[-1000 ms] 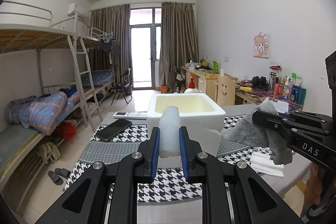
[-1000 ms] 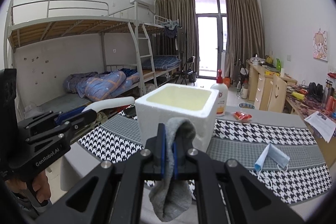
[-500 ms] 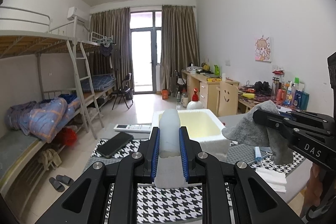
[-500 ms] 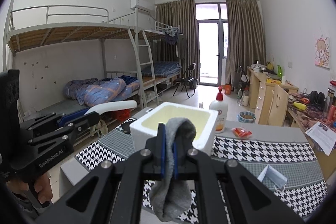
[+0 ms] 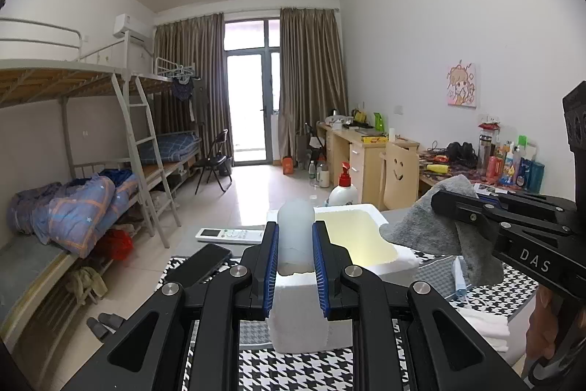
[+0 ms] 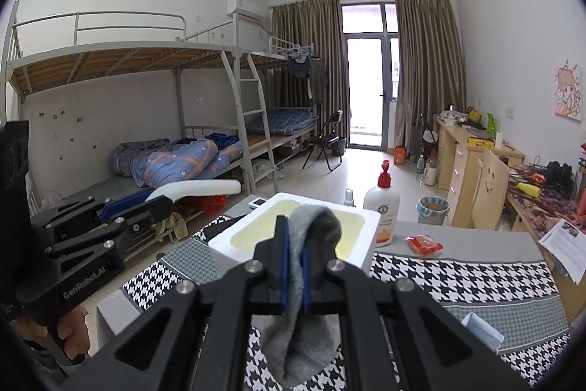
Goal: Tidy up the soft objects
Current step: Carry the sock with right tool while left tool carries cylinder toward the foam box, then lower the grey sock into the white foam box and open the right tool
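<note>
In the left wrist view, the left gripper [image 5: 295, 257] had its jaws closed on a white foam strip [image 5: 295, 233]. The strip stood between the two blue pads and its rounded top came out above them. Just behind it stood the foam box [image 5: 366, 246] on the counter [image 5: 293, 369], which had a houndstooth cloth. At the right, the right gripper [image 5: 445, 204] held a grey sock [image 5: 426, 231], which hung beside the box and partly over its right edge. A phone [image 5: 199, 262] and a remote [image 5: 229, 235] lay to the left of the box. A lotion bottle [image 5: 342, 191] stood behind it.

In the right wrist view, the jaws of the right gripper [image 6: 295, 266] were pressed together on the sock [image 6: 311, 288]. Its folded end bulged above the pads and the rest hung below them. The box [image 6: 300, 237] was directly behind the sock. At the left, the left gripper [image 6: 161, 204] held the strip [image 6: 199, 187] almost level, to the left of the box. A red packet [image 6: 425, 242] lay to the right of the bottle [image 6: 382, 207].
</note>
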Demonstrator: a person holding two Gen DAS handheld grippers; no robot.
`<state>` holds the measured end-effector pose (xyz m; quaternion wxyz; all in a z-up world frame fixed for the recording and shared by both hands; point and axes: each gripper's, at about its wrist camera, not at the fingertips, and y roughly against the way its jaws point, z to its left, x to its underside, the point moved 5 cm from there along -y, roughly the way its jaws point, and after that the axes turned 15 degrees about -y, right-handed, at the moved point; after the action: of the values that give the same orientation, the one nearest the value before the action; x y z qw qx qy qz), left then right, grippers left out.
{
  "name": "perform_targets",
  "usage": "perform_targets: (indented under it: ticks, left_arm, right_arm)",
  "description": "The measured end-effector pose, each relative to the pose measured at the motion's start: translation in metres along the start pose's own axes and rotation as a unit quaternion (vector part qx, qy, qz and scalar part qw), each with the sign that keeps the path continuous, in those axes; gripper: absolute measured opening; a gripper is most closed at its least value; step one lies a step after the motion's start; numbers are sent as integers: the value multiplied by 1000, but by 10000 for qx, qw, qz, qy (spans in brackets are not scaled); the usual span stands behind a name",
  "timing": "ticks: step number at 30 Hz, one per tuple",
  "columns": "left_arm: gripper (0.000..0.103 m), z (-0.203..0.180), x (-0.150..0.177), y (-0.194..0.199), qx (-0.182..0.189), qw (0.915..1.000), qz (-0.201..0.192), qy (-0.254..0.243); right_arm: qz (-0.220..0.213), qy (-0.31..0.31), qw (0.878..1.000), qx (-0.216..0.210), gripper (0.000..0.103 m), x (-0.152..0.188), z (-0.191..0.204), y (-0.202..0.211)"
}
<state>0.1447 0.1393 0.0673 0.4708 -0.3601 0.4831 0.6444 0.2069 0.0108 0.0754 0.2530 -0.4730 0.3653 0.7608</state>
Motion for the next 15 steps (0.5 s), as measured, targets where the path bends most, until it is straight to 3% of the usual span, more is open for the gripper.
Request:
perform_targets:
  ticks: [15]
  left_arm:
    - [20,9,-3,-41,92,9998,161,37]
  right_arm:
    - [254,-119,9996,-101,9,-7,-7,-38]
